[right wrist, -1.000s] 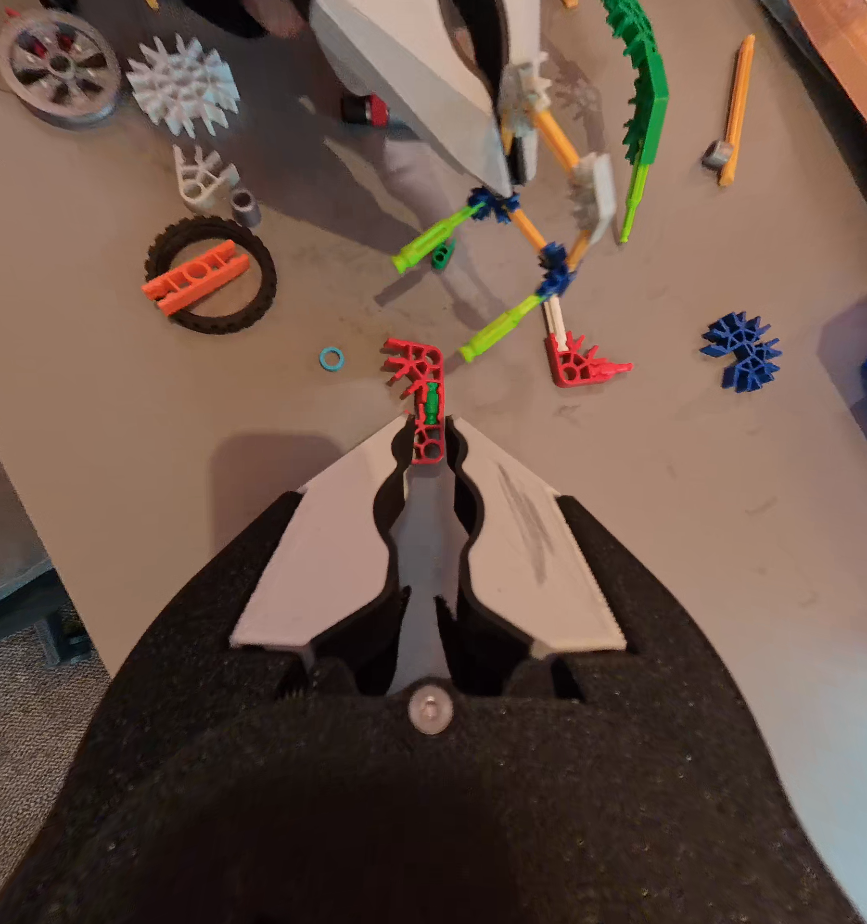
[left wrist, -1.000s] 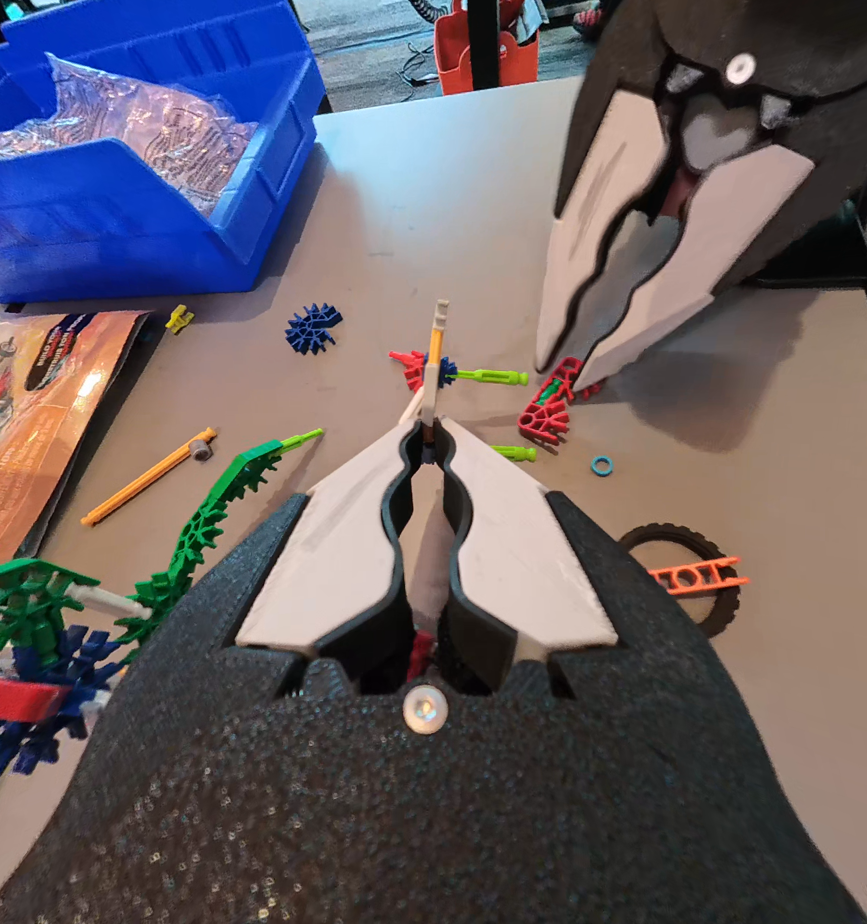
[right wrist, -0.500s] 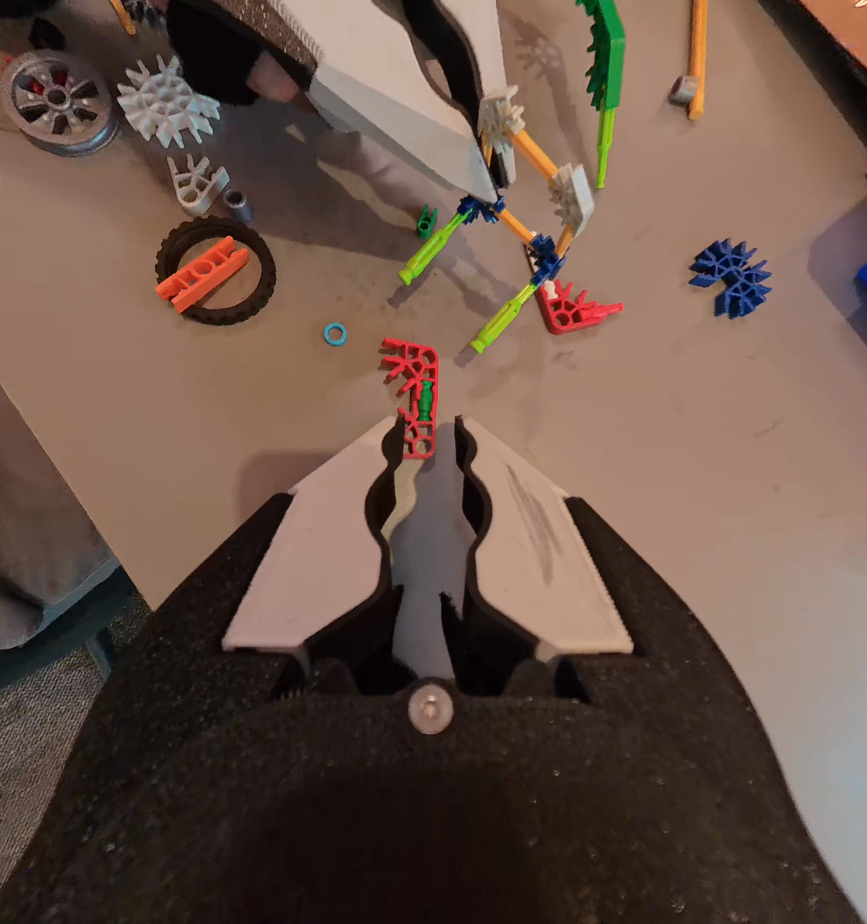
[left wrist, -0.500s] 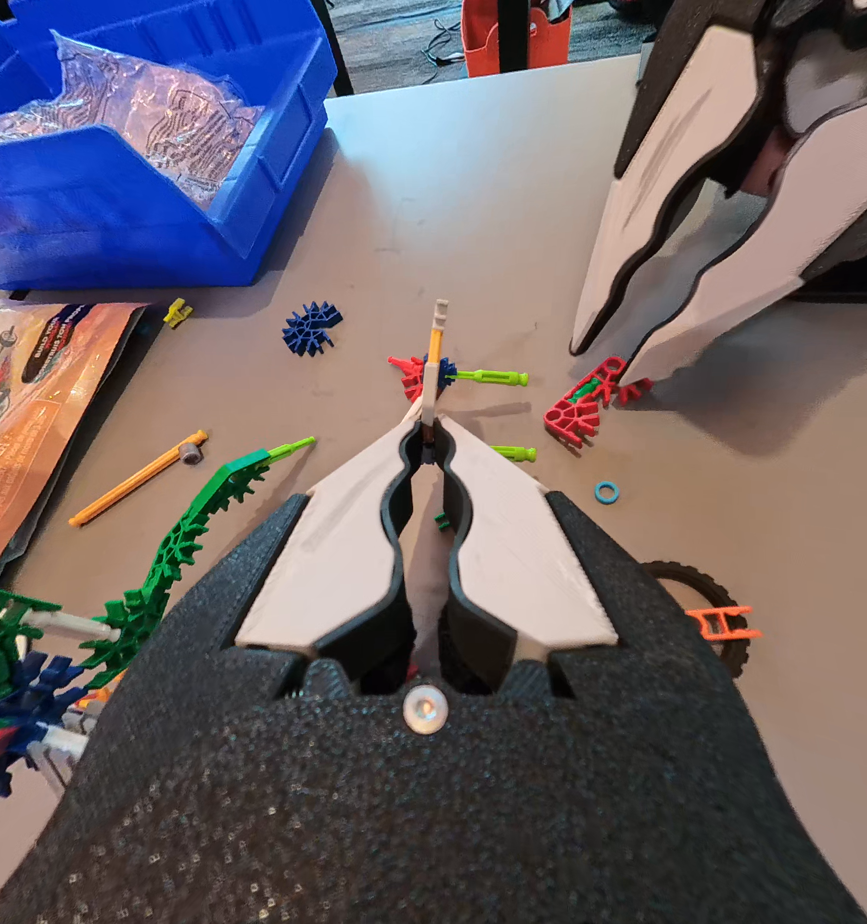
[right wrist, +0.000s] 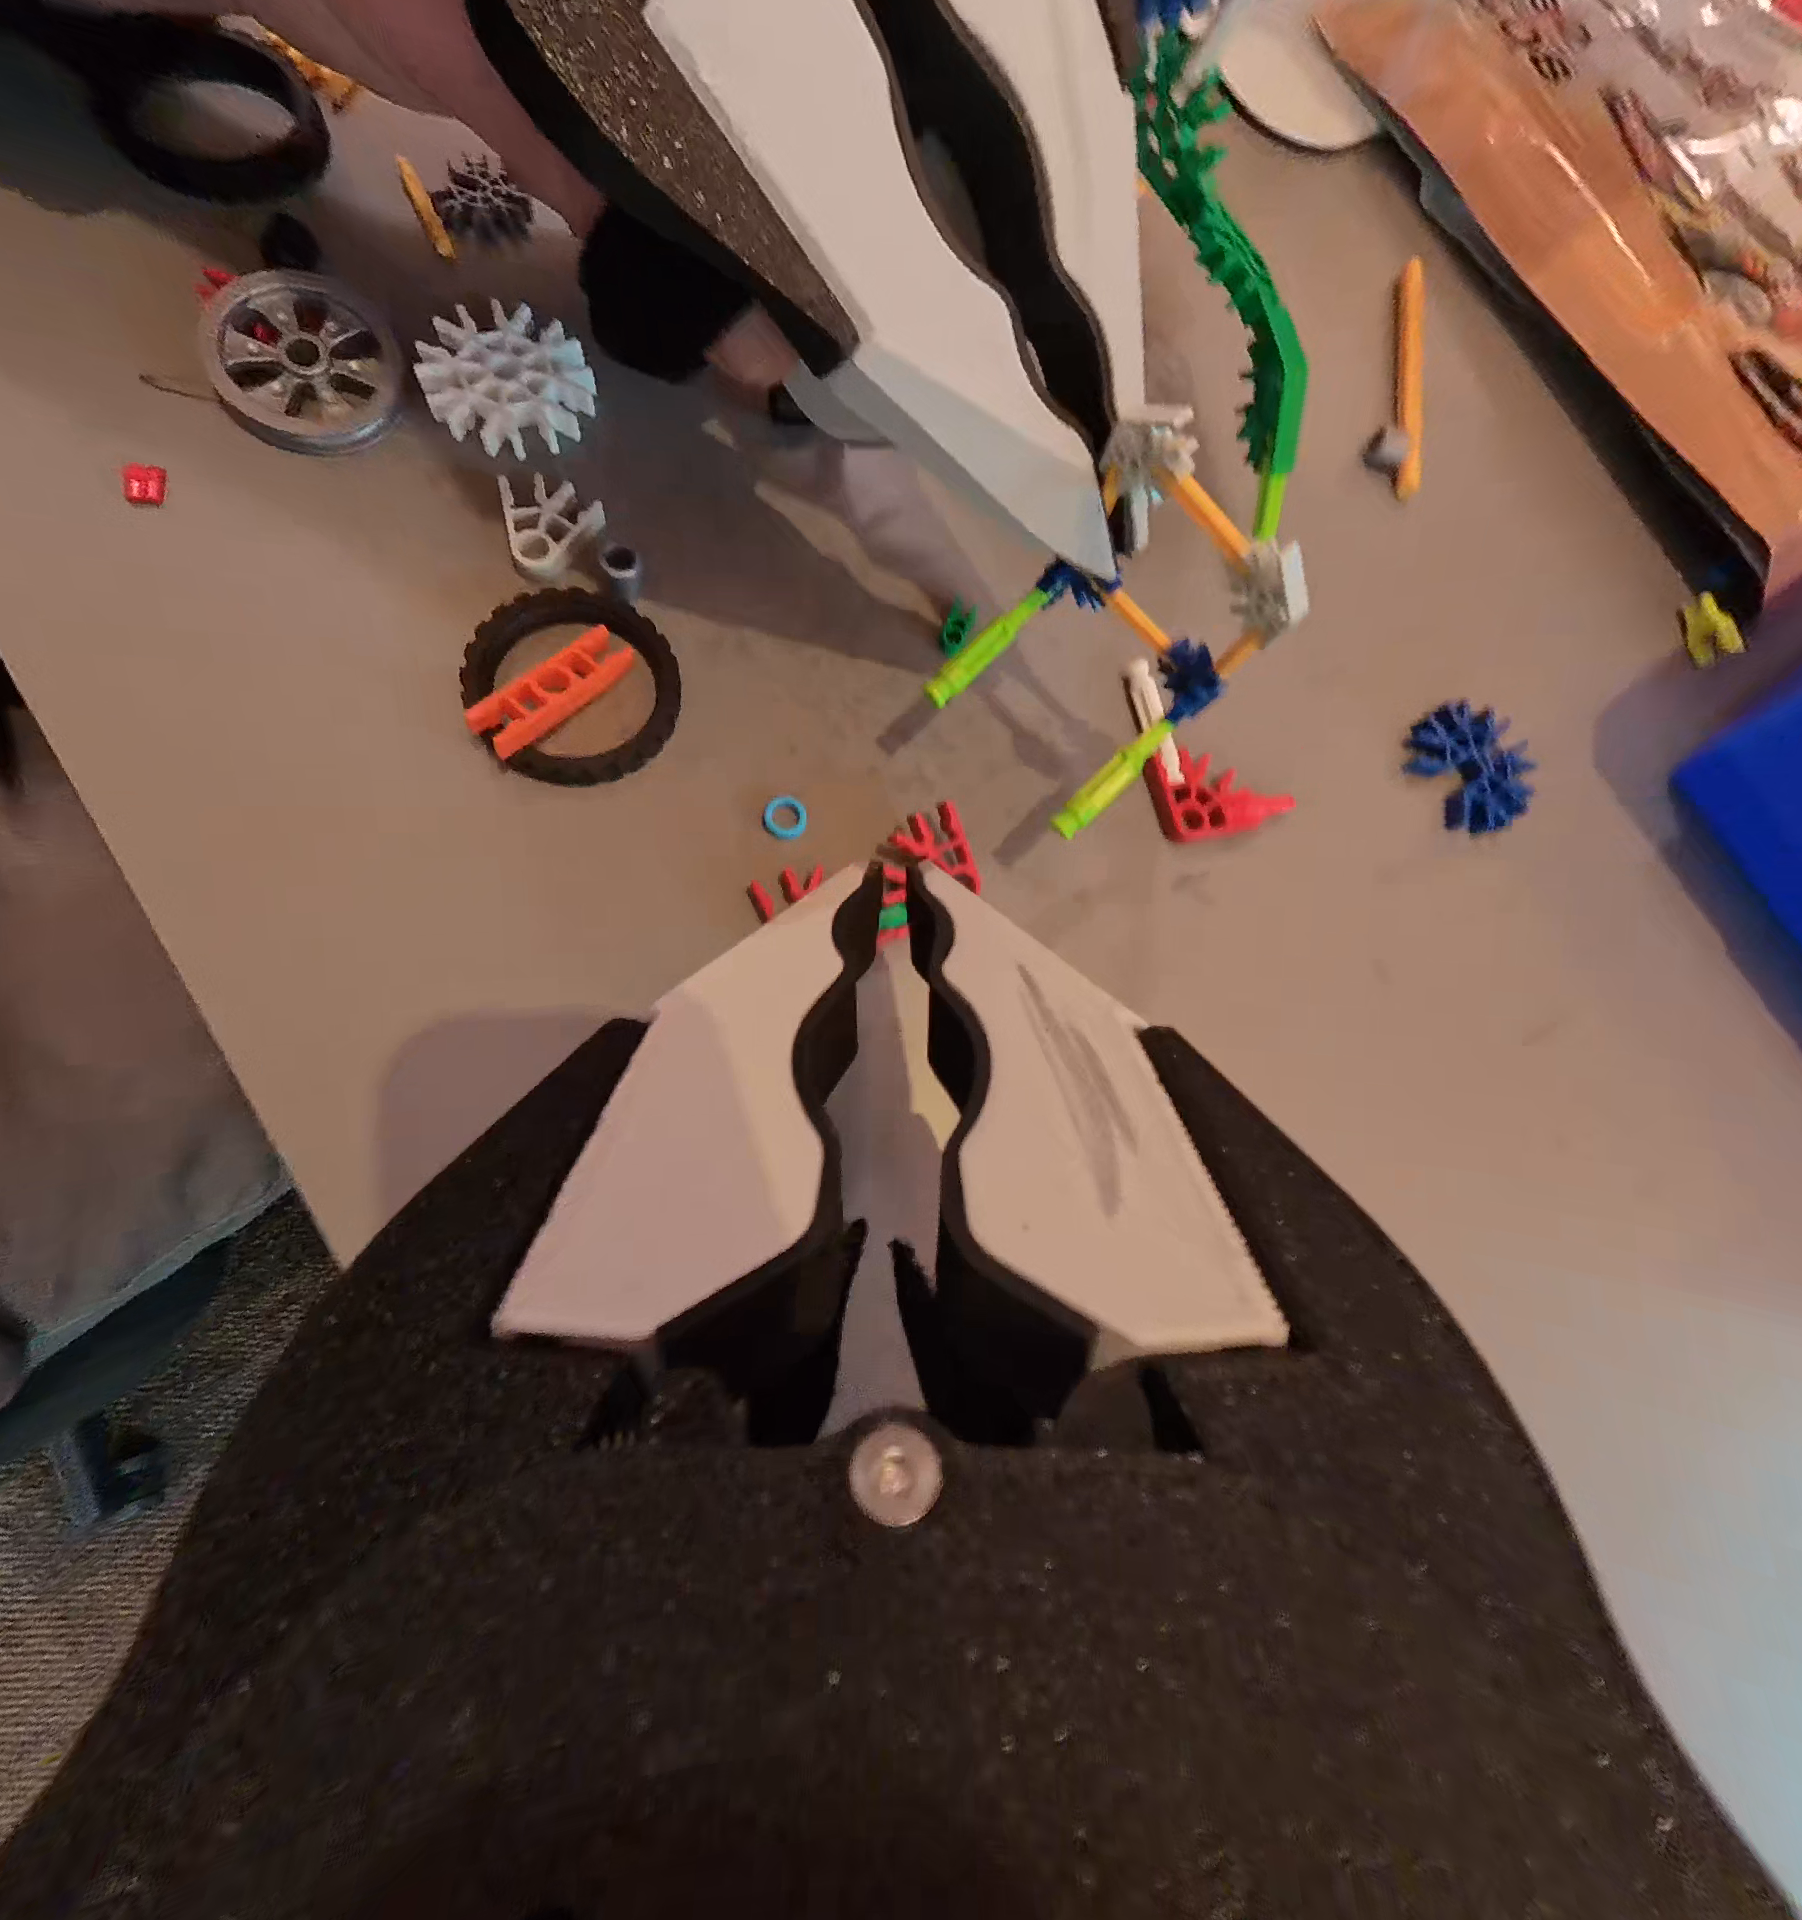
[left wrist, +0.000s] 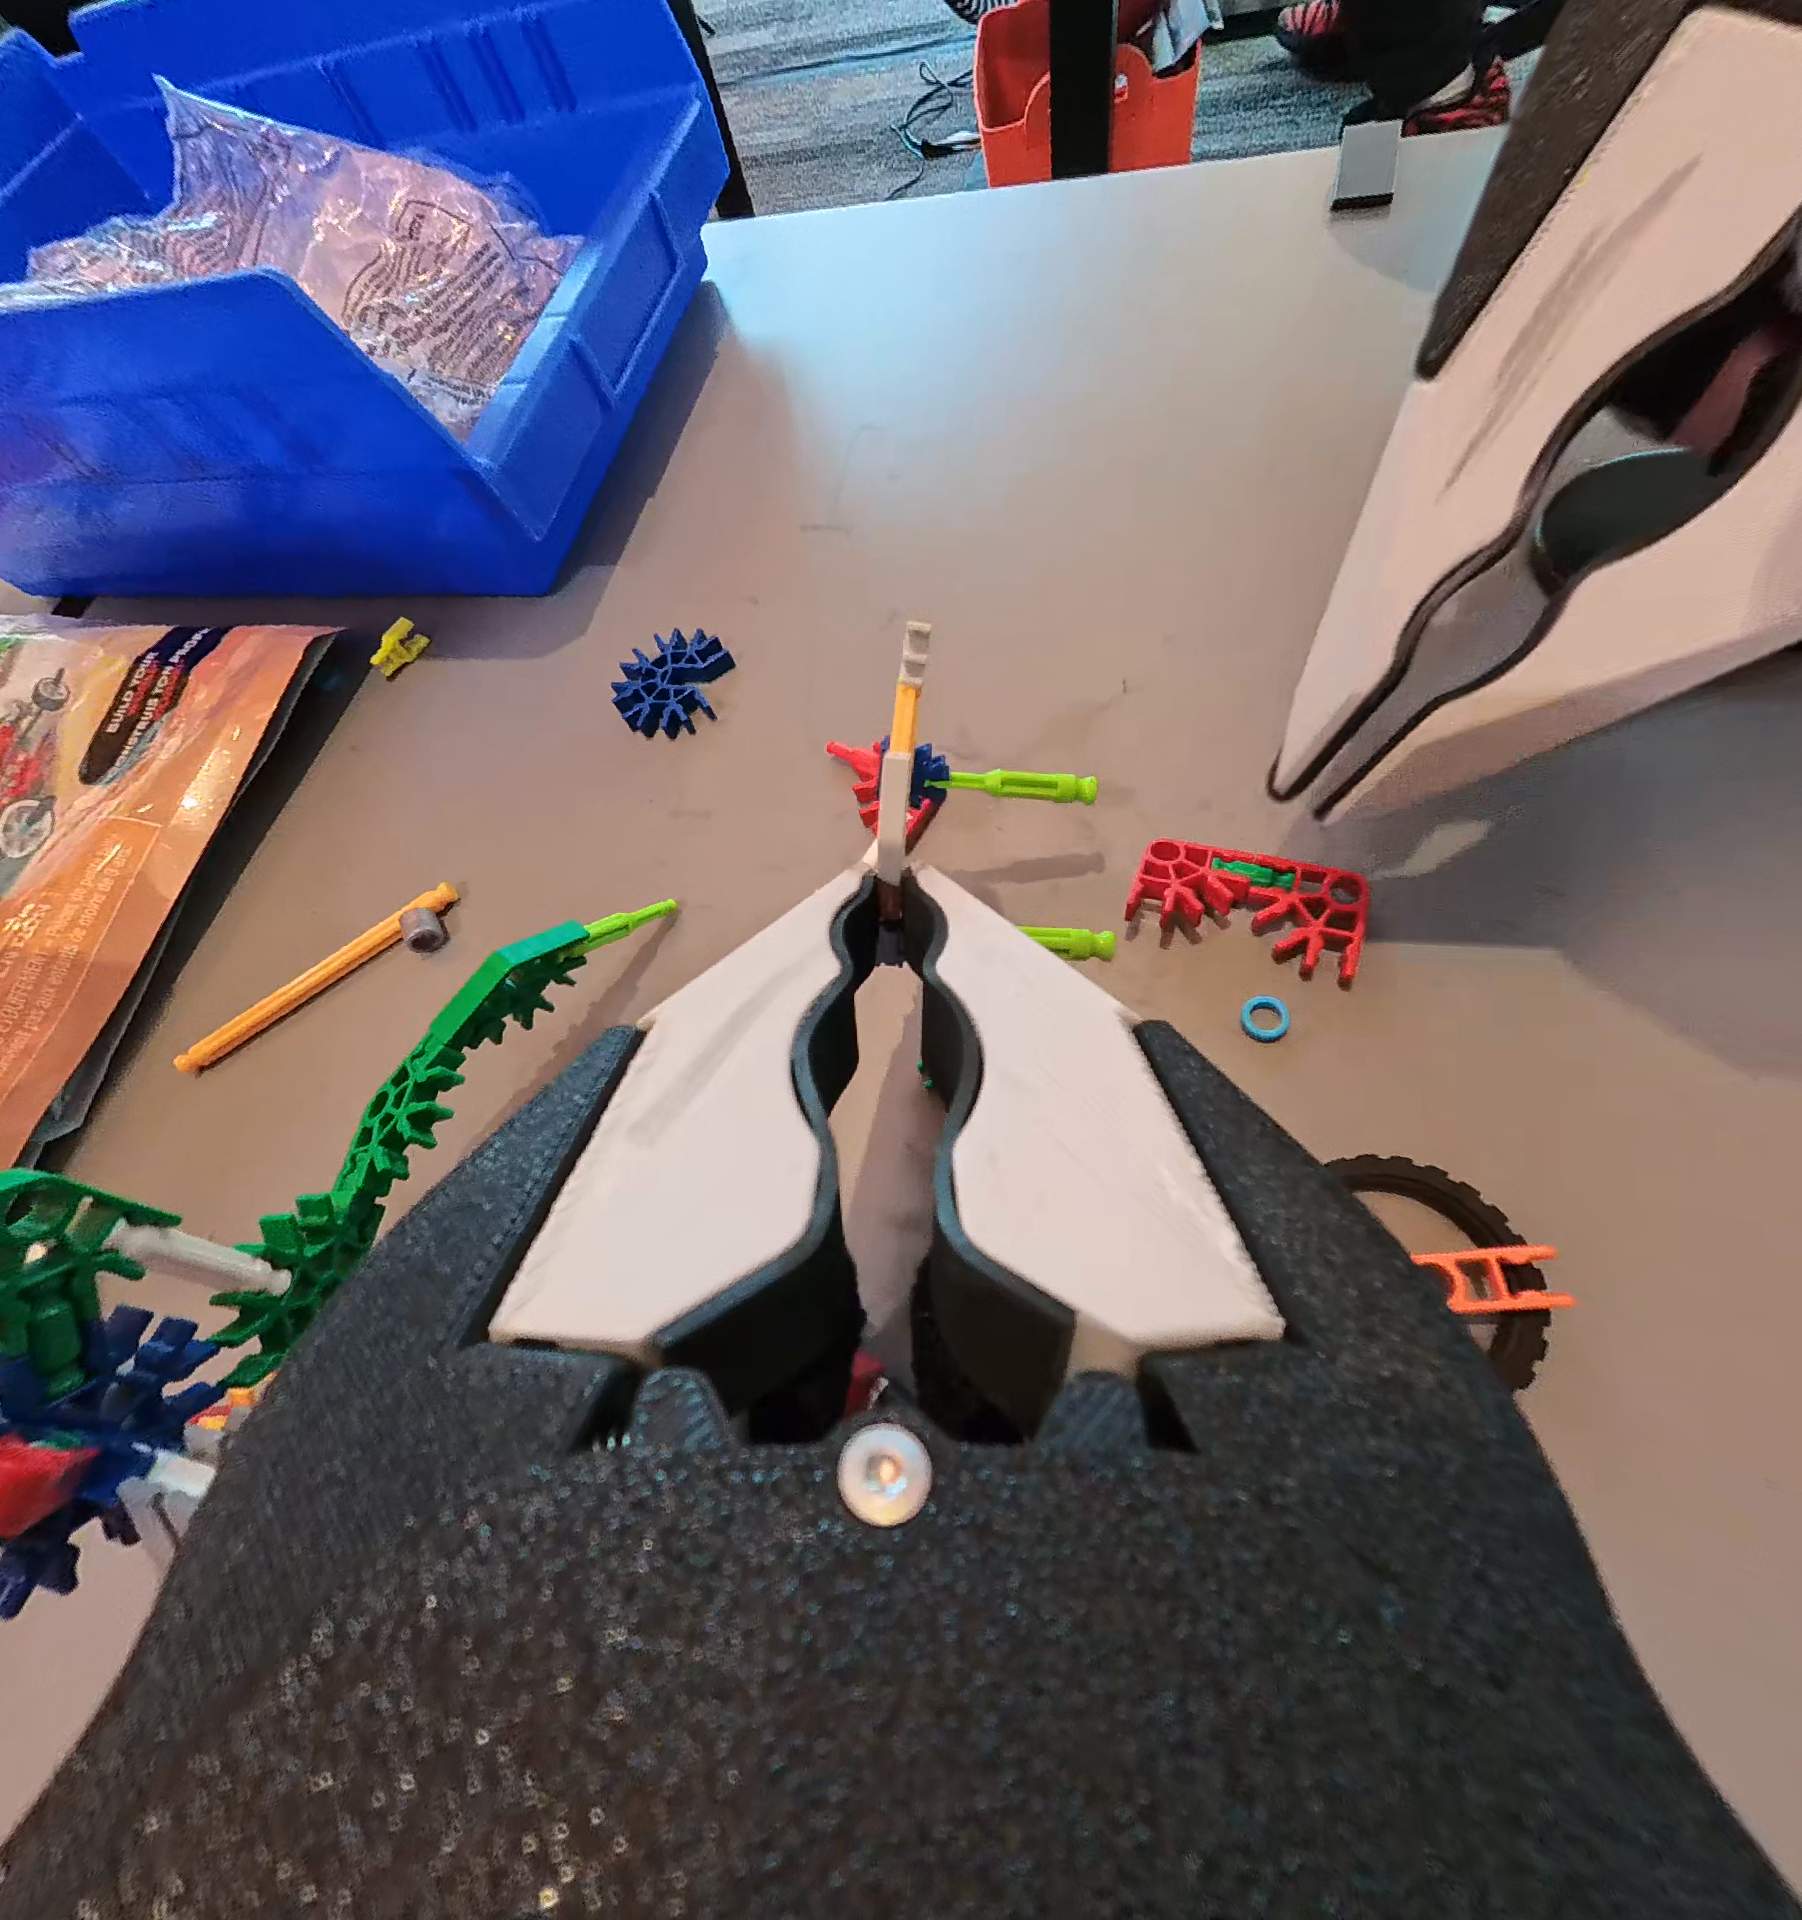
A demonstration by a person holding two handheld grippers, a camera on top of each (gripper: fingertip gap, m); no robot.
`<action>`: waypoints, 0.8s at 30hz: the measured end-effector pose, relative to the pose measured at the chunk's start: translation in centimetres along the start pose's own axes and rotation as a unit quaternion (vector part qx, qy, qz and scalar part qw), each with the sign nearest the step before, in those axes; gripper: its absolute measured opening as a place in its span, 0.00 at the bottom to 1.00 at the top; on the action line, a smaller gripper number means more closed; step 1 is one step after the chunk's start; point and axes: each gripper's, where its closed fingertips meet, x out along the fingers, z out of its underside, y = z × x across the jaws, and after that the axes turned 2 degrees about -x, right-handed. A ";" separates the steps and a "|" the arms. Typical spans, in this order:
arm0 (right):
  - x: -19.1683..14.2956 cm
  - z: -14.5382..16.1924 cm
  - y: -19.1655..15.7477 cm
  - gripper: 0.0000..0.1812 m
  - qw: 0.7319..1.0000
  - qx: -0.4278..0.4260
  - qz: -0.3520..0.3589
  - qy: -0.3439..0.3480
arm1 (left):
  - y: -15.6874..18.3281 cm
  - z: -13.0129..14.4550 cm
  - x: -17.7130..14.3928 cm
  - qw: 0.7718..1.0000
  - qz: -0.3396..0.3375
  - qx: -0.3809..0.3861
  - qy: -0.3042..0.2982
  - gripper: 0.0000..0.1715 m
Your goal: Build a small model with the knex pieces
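My left gripper (left wrist: 892, 899) is shut on a small rod-and-connector frame (left wrist: 897, 800) of orange rods, white and blue connectors, lime rods and a red corner piece. It holds the frame just above the grey table. The right wrist view shows the same gripper (right wrist: 1115, 499) and frame (right wrist: 1188, 530). My right gripper (right wrist: 895, 883) is shut and empty, and it hangs in the air (left wrist: 1302, 800). A flat red connector piece (left wrist: 1250, 904) with a small green clip lies on the table below its tips (right wrist: 944, 842).
A blue bin (left wrist: 253, 457) holding a plastic bag stands far left, beside an orange booklet (left wrist: 76, 810). A green curved build (left wrist: 409, 1101), an orange rod (left wrist: 315, 977), a blue connector (left wrist: 668, 681) and a teal ring (left wrist: 1266, 1018) lie around. A tyre (right wrist: 564, 696), wheel (right wrist: 299, 358) and white connector (right wrist: 507, 379) lie near the table edge. Tip to tip, the grippers are about 7 cm apart.
My right gripper let go of the red connector piece, lifted away from it and closed. The red piece now lies flat on the table. My left gripper kept its hold.
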 end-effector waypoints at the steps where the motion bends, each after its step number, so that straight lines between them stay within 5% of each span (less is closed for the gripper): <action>1: 0.5 -0.2 0.0 0.02 1.000 -0.008 -0.007 0.000 | -0.1 0.0 0.0 1.000 -0.002 -0.001 0.000 0.01; 9: 2.7 1.0 0.4 0.00 0.997 0.024 -0.050 -0.046 | -0.8 0.1 -0.4 1.000 -0.006 -0.017 0.006 0.01; 12: 1.7 0.1 0.6 0.02 0.998 0.044 -0.055 -0.008 | -0.8 0.1 -0.5 1.000 -0.007 -0.017 0.006 0.01; 19: 1.7 1.5 -1.1 0.11 0.997 -0.048 -0.066 -0.014 | -0.2 0.0 -0.1 1.000 -0.001 -0.020 0.006 0.01; 24: 1.2 2.8 1.0 0.06 0.998 0.039 -0.009 -0.042 | -0.5 0.1 0.1 1.000 -0.014 -0.023 0.002 0.01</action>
